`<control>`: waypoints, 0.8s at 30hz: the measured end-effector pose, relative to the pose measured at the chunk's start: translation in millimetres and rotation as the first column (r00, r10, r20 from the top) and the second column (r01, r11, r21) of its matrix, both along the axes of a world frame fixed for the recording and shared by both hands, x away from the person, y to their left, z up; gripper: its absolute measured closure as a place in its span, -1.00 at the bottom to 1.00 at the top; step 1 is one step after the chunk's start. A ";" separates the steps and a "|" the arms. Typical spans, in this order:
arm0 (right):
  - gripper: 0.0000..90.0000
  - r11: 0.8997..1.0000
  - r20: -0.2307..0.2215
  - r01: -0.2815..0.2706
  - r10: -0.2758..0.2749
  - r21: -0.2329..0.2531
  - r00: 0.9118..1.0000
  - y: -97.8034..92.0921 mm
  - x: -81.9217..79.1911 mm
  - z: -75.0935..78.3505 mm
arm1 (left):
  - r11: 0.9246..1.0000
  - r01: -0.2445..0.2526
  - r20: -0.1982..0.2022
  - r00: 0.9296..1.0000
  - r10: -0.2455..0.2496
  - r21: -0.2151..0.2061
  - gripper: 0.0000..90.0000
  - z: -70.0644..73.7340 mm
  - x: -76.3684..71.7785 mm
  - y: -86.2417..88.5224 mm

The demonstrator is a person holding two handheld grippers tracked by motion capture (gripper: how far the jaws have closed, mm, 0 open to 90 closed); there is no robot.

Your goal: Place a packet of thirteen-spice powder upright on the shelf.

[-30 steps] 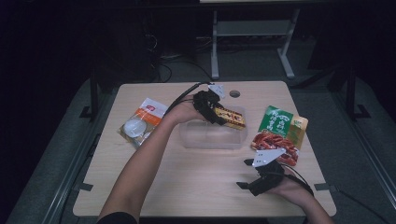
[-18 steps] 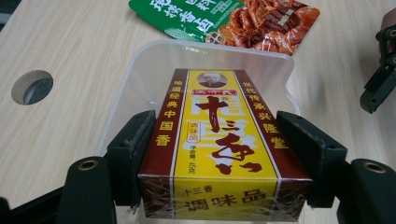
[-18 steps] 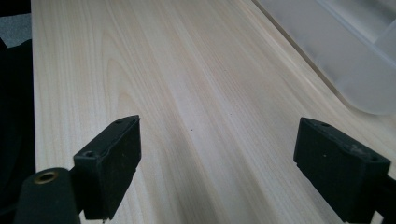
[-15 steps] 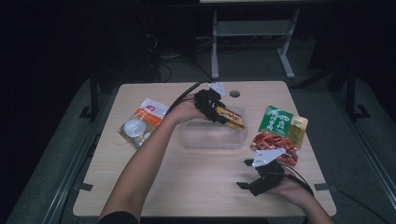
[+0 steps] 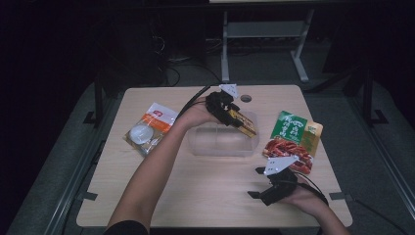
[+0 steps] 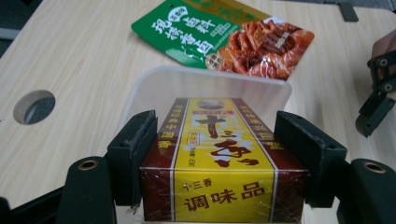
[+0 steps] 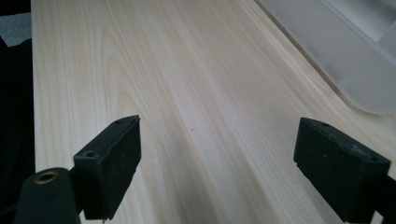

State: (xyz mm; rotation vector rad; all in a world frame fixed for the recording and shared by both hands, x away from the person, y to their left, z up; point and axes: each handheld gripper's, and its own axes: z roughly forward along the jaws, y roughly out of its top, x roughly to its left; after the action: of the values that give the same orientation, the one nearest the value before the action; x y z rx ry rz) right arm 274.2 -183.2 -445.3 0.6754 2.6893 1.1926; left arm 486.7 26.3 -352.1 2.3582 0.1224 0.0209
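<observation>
The left tool (image 6: 219, 154) holds a yellow and brown spice box (image 6: 219, 163) tight between its two pads, one on each long side. The box hangs over the near rim of a clear plastic container (image 6: 205, 86), which stands just ahead of this tool. Beyond the container lies a green and red snack pouch (image 6: 224, 35) on the tabletop (image 6: 70, 74). The right tool (image 7: 215, 158) is wide apart with nothing between its pads, low over bare wood; one corner of the container is ahead to its right.
</observation>
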 end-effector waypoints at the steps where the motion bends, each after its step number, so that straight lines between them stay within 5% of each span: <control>1: -0.68 1.000 0.000 0.000 0.000 0.000 1.000 0.0 0.0 0.1 | 1.000 -0.002 -0.003 1.000 0.002 -0.006 -0.31 0.5 0.0 -1.2; 24: -0.68 1.000 -0.008 -0.005 0.005 0.001 1.000 0.1 0.5 -1.7 | 0.997 0.000 -0.042 0.999 -0.003 -0.081 -0.33 -10.4 9.8 -27.6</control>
State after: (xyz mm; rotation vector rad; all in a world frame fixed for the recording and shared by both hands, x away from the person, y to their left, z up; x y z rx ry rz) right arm 274.7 -183.2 -447.0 0.6750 2.6985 1.1958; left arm 496.4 -1.3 -362.5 2.2781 0.1396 -0.0342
